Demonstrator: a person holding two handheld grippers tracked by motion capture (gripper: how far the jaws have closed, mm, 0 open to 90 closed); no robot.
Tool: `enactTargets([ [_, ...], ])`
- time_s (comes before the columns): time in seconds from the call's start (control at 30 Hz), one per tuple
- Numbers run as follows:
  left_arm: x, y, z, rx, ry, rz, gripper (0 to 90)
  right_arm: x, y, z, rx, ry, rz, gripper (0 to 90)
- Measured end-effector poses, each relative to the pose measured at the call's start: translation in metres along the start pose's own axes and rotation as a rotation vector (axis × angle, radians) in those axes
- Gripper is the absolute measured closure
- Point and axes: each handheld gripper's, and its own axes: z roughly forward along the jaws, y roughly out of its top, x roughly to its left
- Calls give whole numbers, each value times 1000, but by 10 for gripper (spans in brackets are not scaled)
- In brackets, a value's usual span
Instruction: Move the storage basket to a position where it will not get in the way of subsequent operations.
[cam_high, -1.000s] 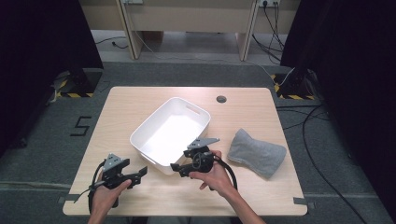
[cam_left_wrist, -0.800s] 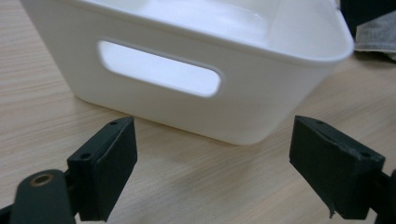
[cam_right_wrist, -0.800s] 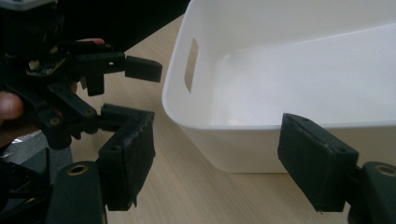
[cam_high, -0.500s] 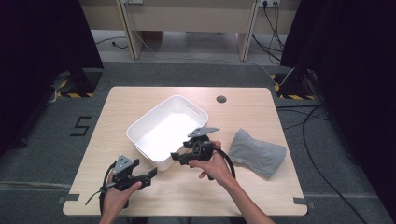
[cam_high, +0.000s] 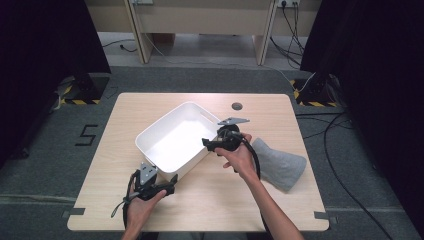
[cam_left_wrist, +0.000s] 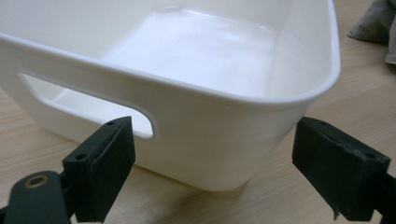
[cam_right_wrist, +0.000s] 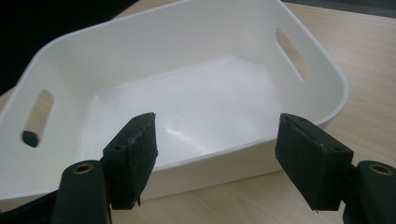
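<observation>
I held both grippers, left (cam_high: 172, 181) and right (cam_high: 206, 144), spread beside the white bin (cam_high: 152, 136), grey cloth (cam_high: 280, 162) lying near.

Both grippers moved closer to the white bin (cam_high: 175, 142), apparently shifted.

The tub (cam_high: 175, 142) sits mid-counter (cam_high: 280, 200), the folded cloth (cam_high: 280, 162) to its right; the left gripper (cam_high: 167, 187) lies before it, the right gripper (cam_high: 210, 144) at its right wall.

Empty white plastic basket (cam_high: 175, 142) with handle slots sits askew mid-table
</observation>
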Motion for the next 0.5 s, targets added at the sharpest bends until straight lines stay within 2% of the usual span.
enactTargets([
  [0.03,2,0,0,1,6,-4,144,-4,2,5,10,-25,4,300],
  [0.17,13,0,4,7,6,-43,143,-14,8,17,6,-64,39,281],
  [0.3,19,0,10,21,5,-57,143,-22,11,27,20,-119,37,298],
  [0.33,20,0,12,20,6,-58,144,-25,12,30,24,-128,57,299],
  [0.5,25,3,17,17,18,-67,139,-35,17,39,39,-150,97,307],
])
